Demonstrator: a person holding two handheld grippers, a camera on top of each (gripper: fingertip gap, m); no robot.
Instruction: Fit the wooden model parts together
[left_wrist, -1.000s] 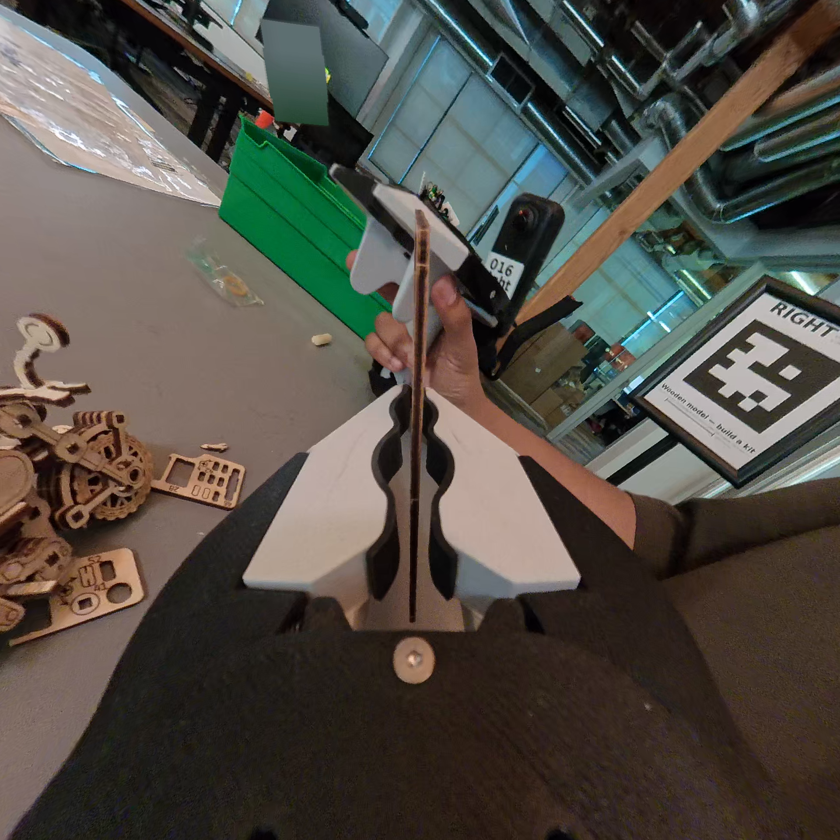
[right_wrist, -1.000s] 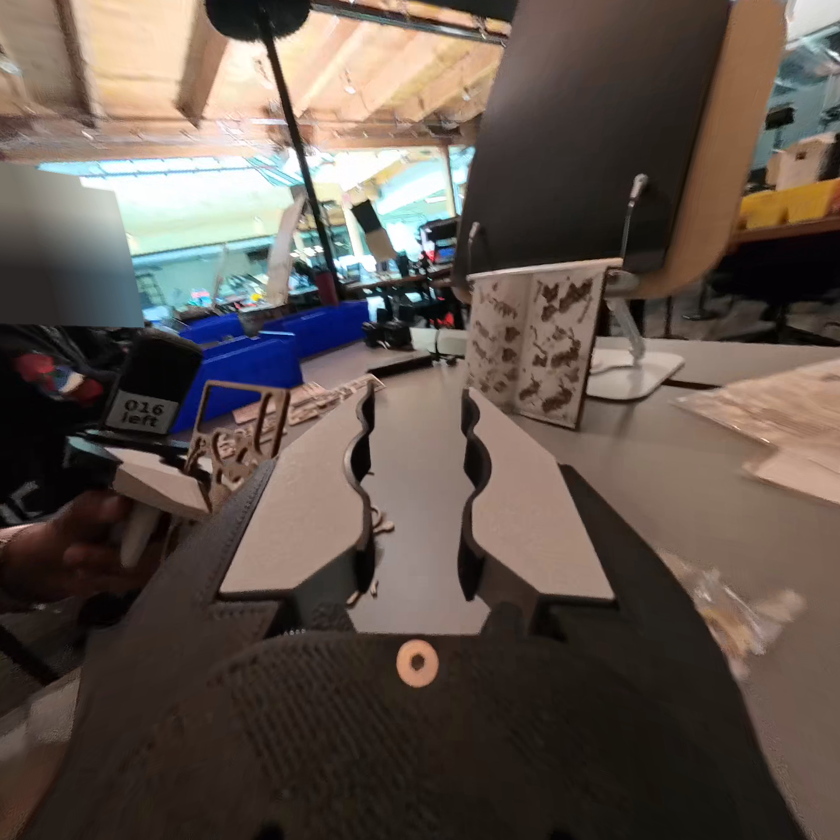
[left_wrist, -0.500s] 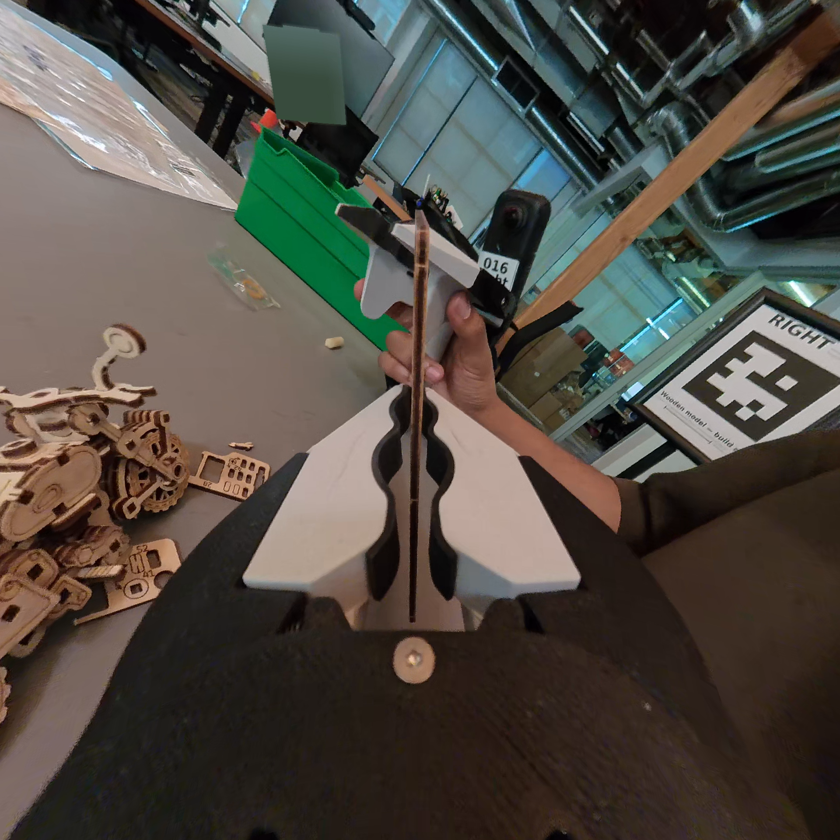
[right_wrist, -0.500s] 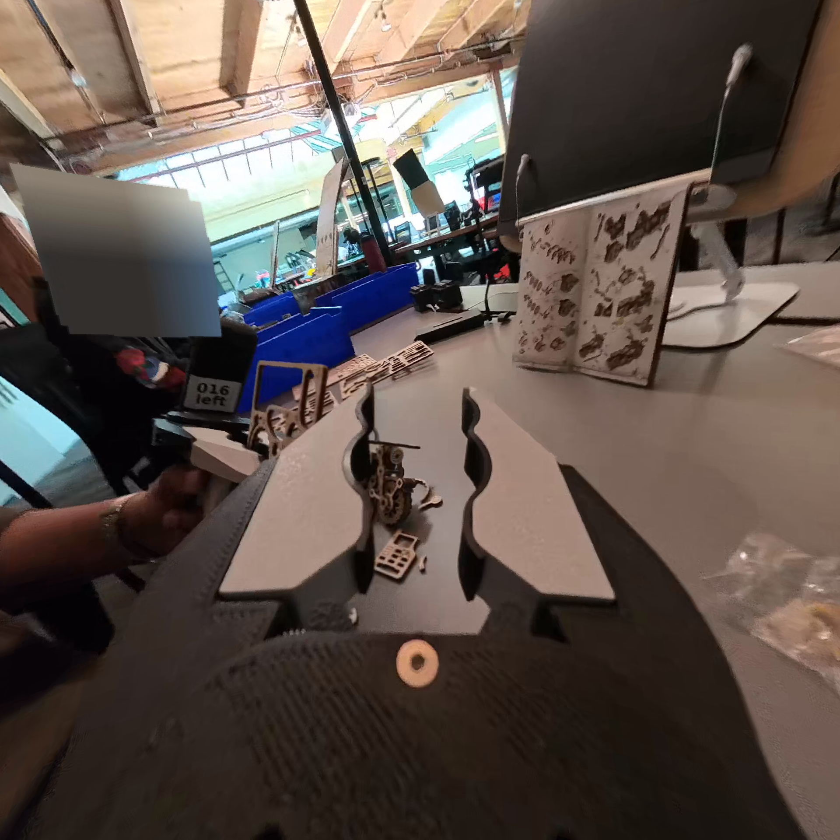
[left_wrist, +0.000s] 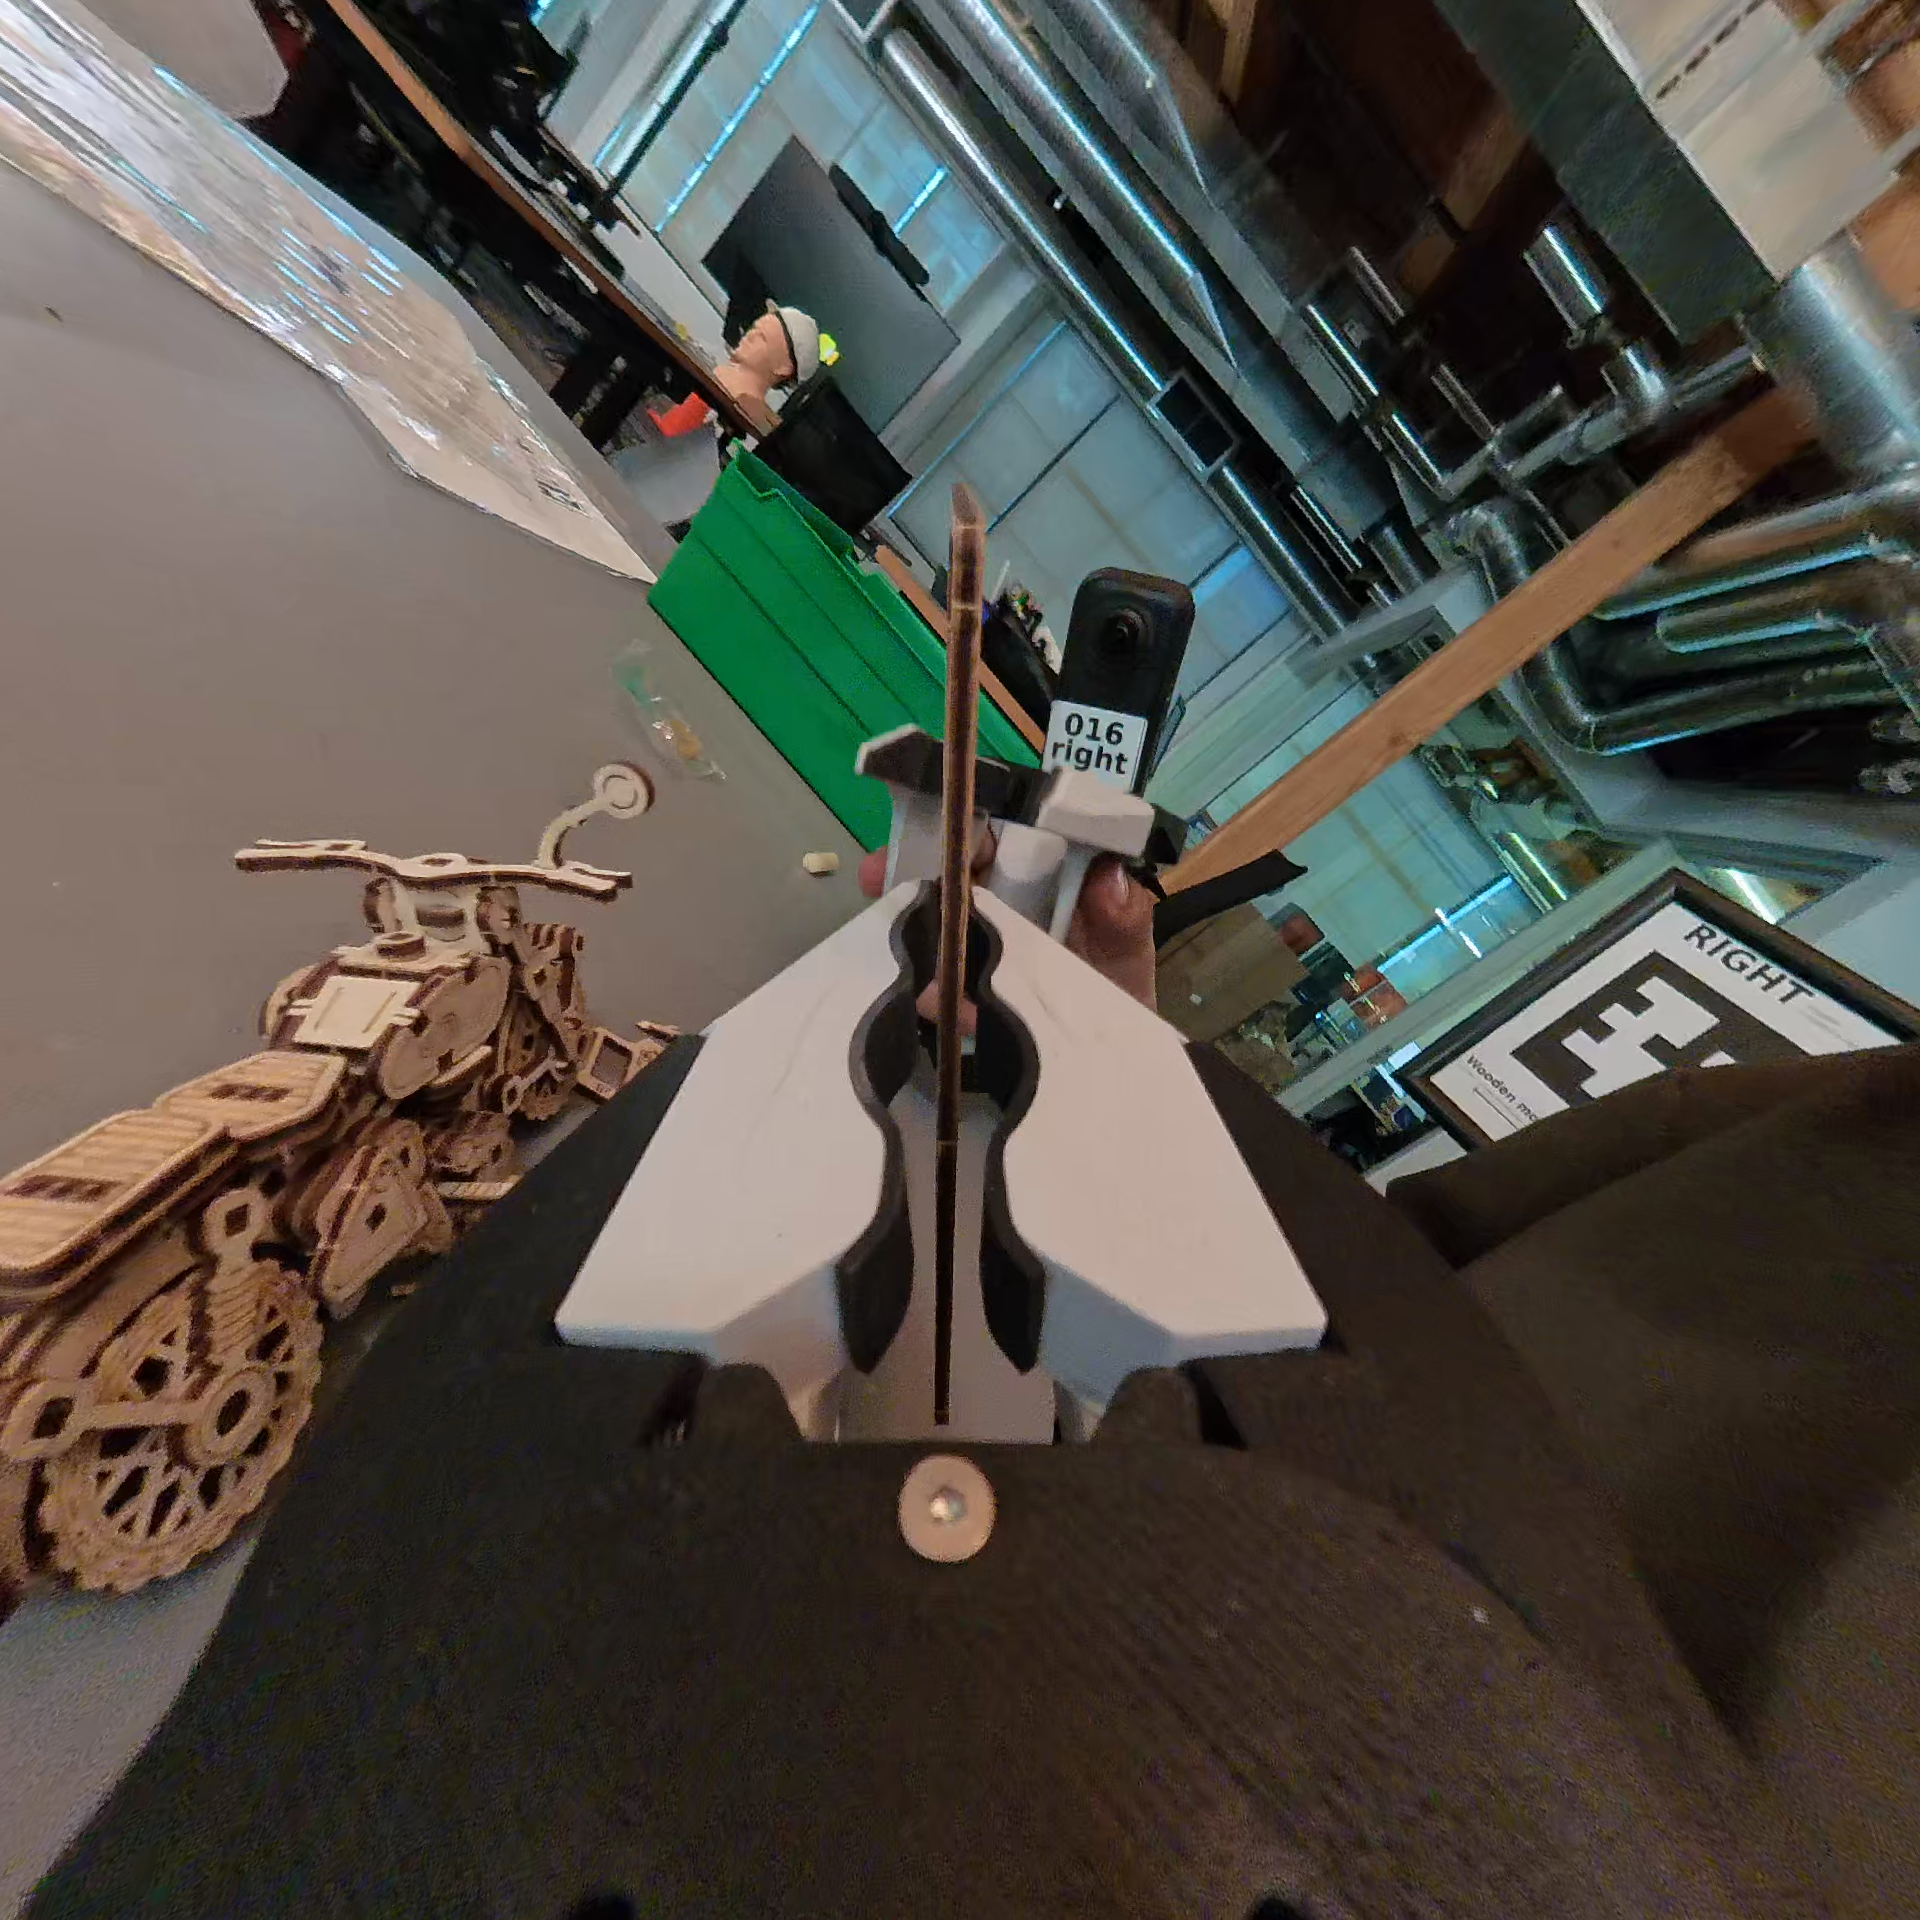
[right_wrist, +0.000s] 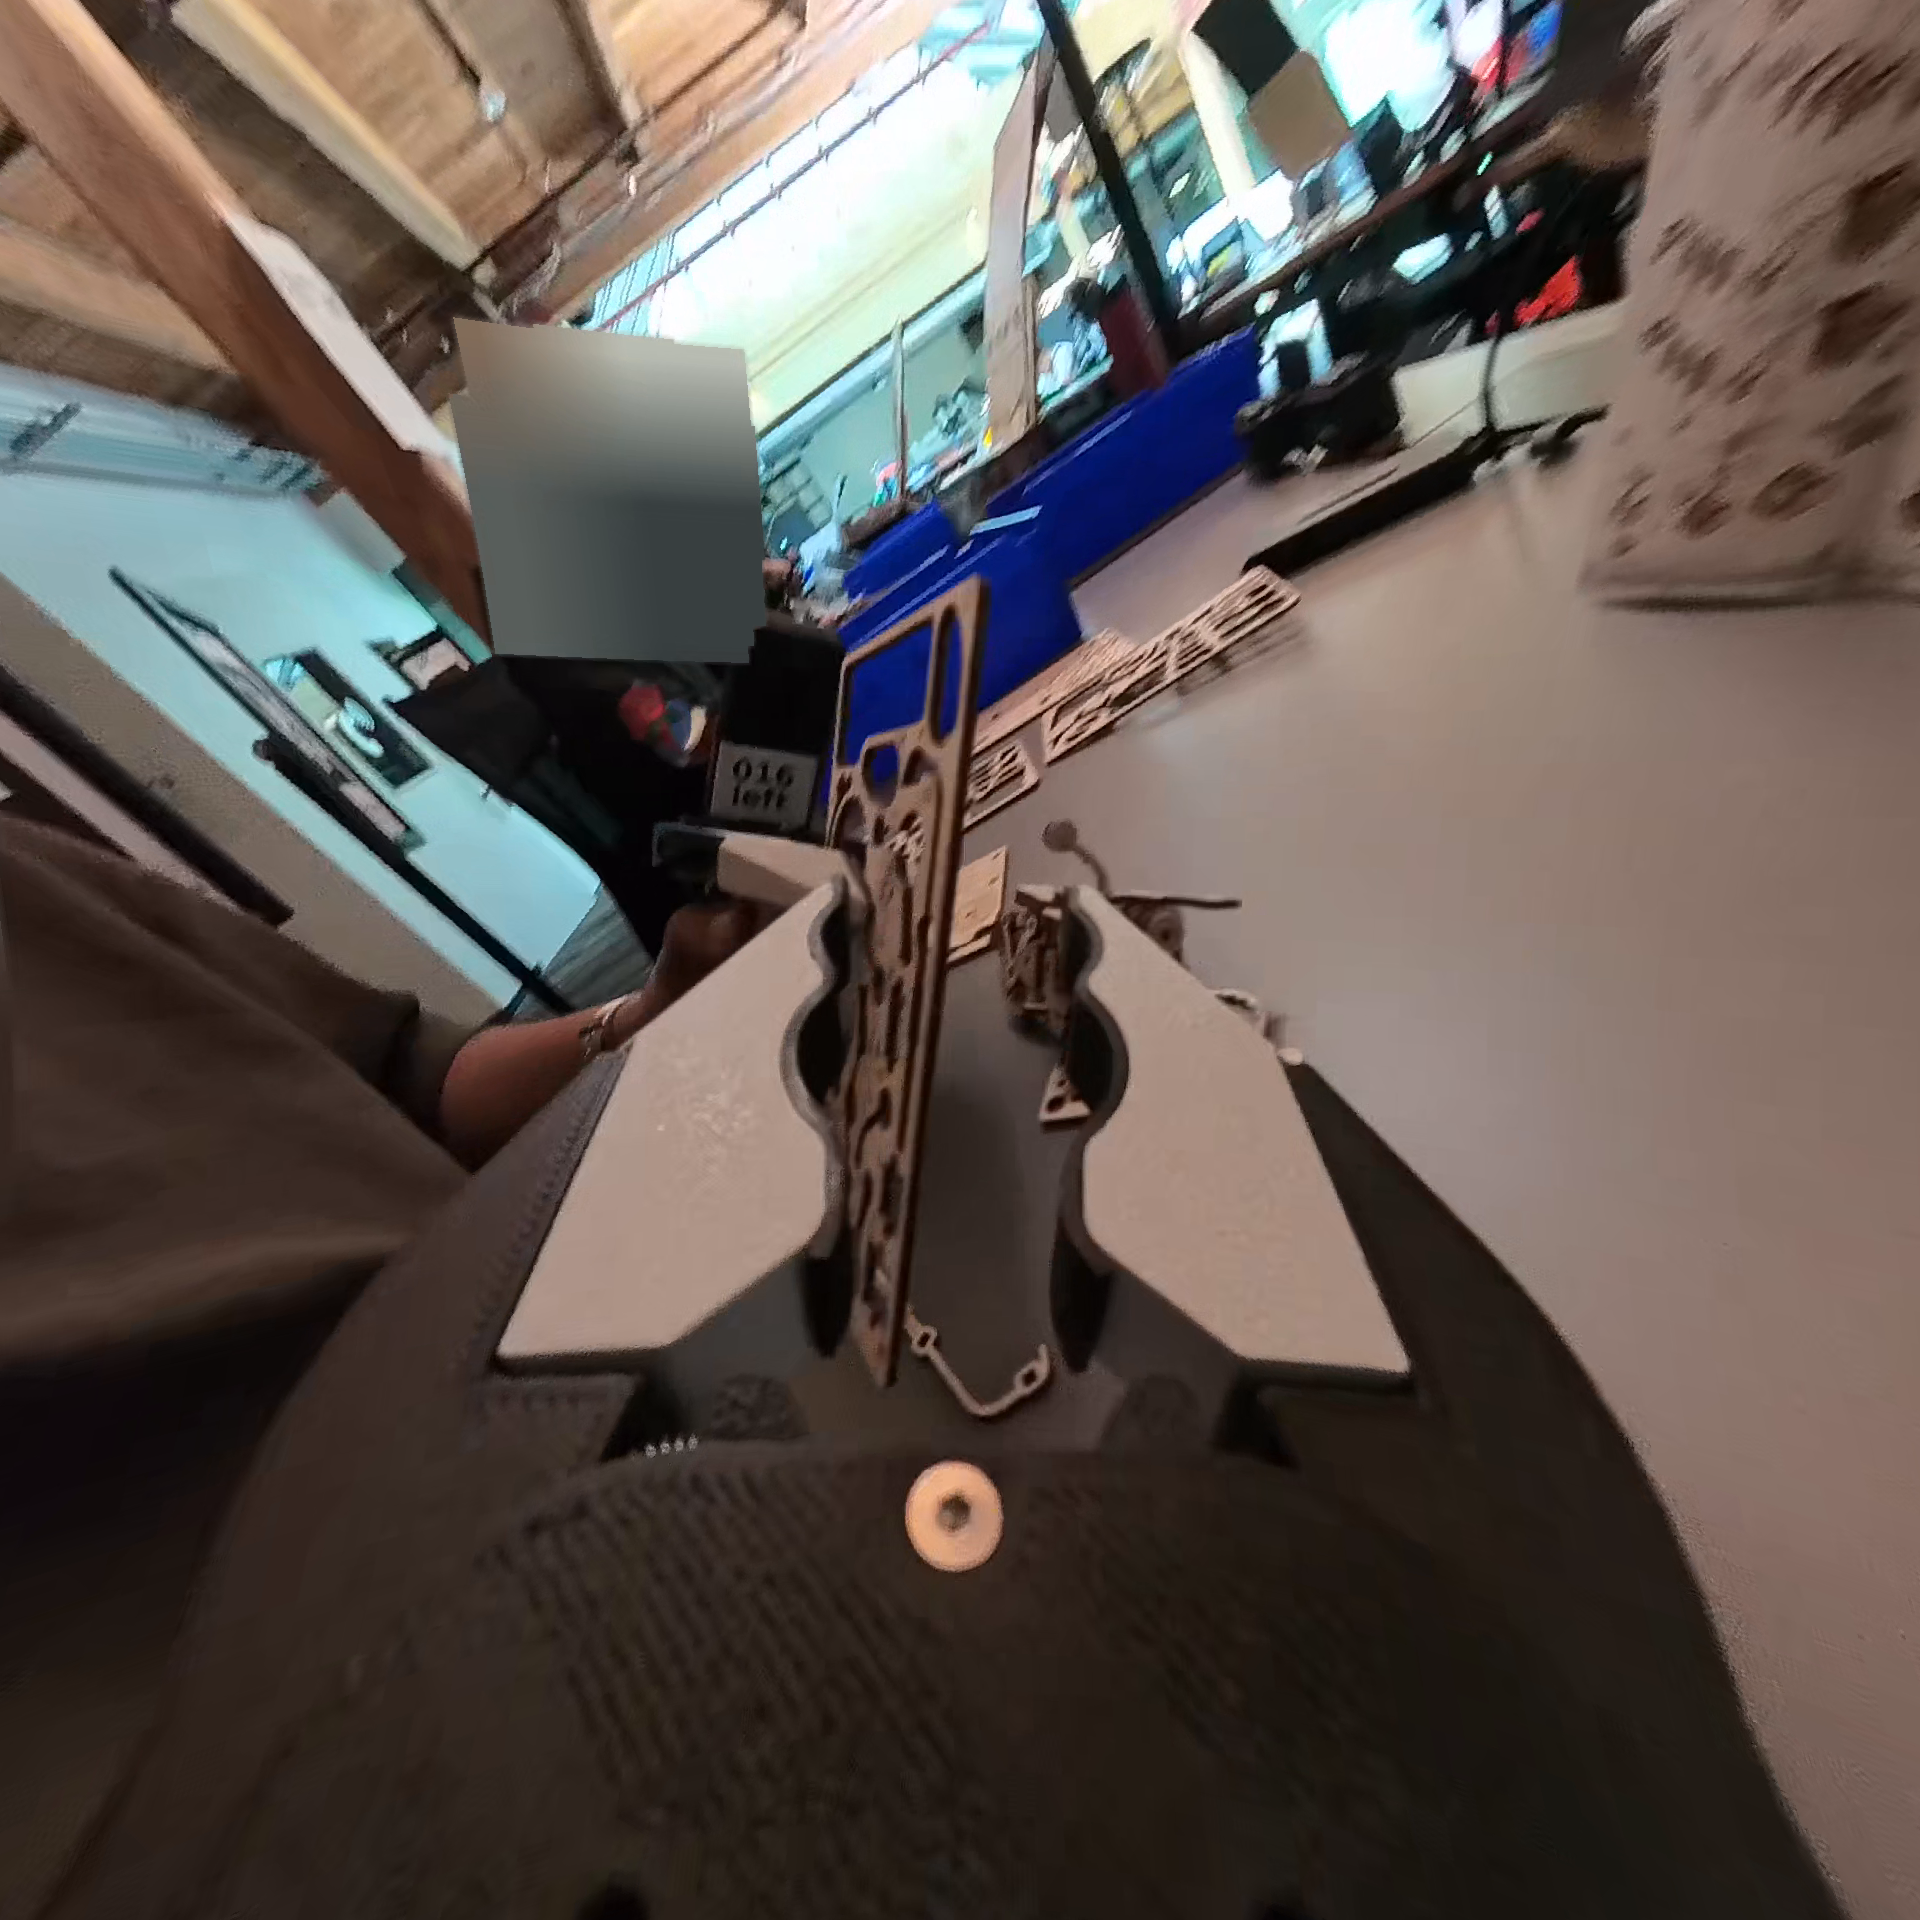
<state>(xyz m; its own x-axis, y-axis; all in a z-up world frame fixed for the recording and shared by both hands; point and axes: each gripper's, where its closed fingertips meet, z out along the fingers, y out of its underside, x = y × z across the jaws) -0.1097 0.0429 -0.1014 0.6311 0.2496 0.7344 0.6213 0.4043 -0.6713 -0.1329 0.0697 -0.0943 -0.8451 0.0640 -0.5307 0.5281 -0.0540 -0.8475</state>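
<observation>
My left gripper (left_wrist: 954, 914) is shut on a thin laser-cut wooden parts sheet (left_wrist: 961, 727), seen edge-on and held upright above the grey table (left_wrist: 260, 623). The sheet also shows in the right wrist view (right_wrist: 904, 935), standing between the spread fingers (right_wrist: 707, 1143) of my open right gripper (right_wrist: 956, 904), nearer its left finger. The right gripper also shows in the left wrist view (left_wrist: 997, 800), straddling the sheet's far end. A partly built wooden motorcycle model (left_wrist: 208, 1195) stands on the table to the left. It also shows in the right wrist view (right_wrist: 1039, 935), beyond the right gripper.
A green bin (left_wrist: 810, 665) stands at the table's far edge, with a small plastic bag (left_wrist: 665, 727) in front of it. More wooden sheets (right_wrist: 1143, 675) lie flat before blue bins (right_wrist: 1039, 582). A framed marker sign (left_wrist: 1662, 1018) stands at the right. The person's sleeve (right_wrist: 156, 1091) is at the left. The grippers' ends are close to 5 cm from one another.
My right gripper has swung left and closed in, so its open jaws now straddle the sheet. My left gripper has kept its hold and moved nearer the model.
</observation>
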